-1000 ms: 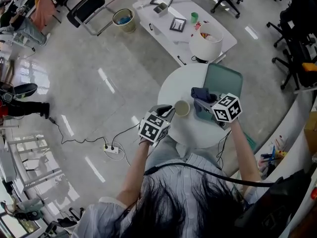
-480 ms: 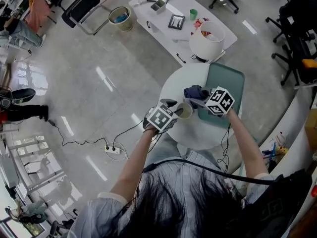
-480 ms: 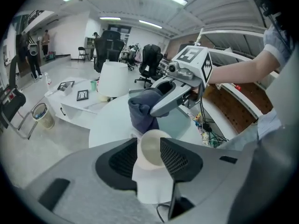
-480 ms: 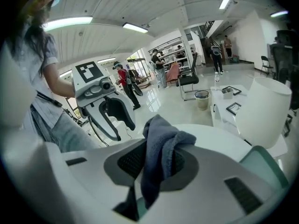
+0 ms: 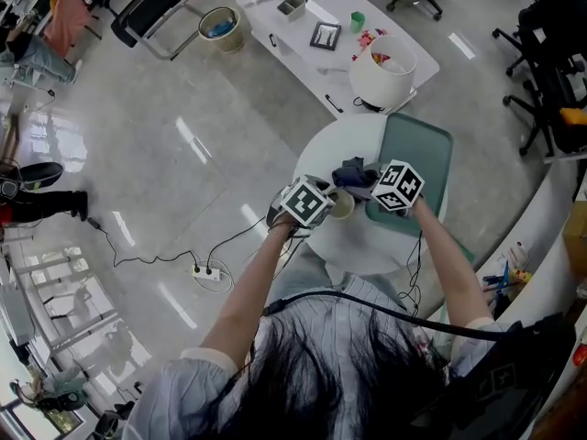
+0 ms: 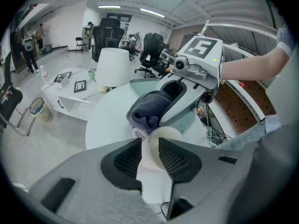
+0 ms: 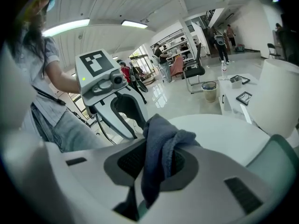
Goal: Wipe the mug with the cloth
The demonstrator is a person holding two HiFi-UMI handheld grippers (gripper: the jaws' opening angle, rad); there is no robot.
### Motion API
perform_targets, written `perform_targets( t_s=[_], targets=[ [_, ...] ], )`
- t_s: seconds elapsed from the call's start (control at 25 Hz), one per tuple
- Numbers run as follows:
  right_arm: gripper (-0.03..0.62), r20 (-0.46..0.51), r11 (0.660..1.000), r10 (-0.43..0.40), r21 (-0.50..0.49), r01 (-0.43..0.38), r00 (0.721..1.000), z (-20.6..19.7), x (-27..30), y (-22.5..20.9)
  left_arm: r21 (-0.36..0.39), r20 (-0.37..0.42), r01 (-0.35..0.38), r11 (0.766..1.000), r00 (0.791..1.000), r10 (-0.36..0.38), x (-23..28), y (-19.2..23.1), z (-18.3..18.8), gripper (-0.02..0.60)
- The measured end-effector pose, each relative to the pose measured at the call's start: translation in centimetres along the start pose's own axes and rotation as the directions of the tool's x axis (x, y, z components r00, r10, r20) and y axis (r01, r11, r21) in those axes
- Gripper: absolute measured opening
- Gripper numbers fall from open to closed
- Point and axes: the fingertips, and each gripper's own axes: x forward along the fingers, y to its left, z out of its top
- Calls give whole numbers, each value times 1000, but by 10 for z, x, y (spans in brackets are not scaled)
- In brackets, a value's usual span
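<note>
A cream mug (image 5: 342,206) stands on the round white table (image 5: 367,246). My left gripper (image 5: 323,200) reaches it from the left. In the left gripper view the mug (image 6: 163,135) sits between the jaws of that gripper (image 6: 150,148), which have just closed a little; I see no firm squeeze. My right gripper (image 5: 362,186) is shut on a dark blue cloth (image 5: 353,172), bunched directly over the mug's far side. The cloth (image 7: 161,143) hangs between the right gripper's (image 7: 156,167) pads and, in the left gripper view, the cloth (image 6: 147,108) touches the mug's rim.
A green tray (image 5: 422,154) lies on the table's right half. Beyond it stands a white lampshade (image 5: 382,71), and a low white table (image 5: 303,35) with frames and small items sits further back. Cables and a power strip (image 5: 209,270) lie on the floor at left.
Both grippers have come together over the mug: the left one moved right and up in the picture, the right one moved left with the cloth. The cloth now sits at the mug's rim.
</note>
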Motion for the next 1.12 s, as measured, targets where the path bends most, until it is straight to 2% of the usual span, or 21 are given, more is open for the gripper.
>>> perform_targets(
  t_s=[0.12,0.2,0.36,0.72,0.84,1.12],
  targets=[
    [80,24,999,4,38,-5,1000,-4,0,1,-30,-18,-22,999,1000,21,-1,5,-5,66],
    [80,42,998,6,65,-9,999,-6,-2,2,-67,5,-29,997,1000,30,0,6,-6,48],
    [80,92,991,-3,133,-9,996,-11,-7,5,-167,63,-27,986,997,38,-1,4,-5,44],
    [80,185,965,-75,259,25,980,-28,-14,17,-235,71,-130,963,986,150,-5,7,-12,44],
    [80,206,956,-107,290,44,973,-34,-16,23,-293,77,-151,944,980,181,-7,7,-17,44],
    [80,248,929,-176,363,77,952,-42,-18,33,-434,99,-187,881,962,253,-13,6,-27,44]
  ],
)
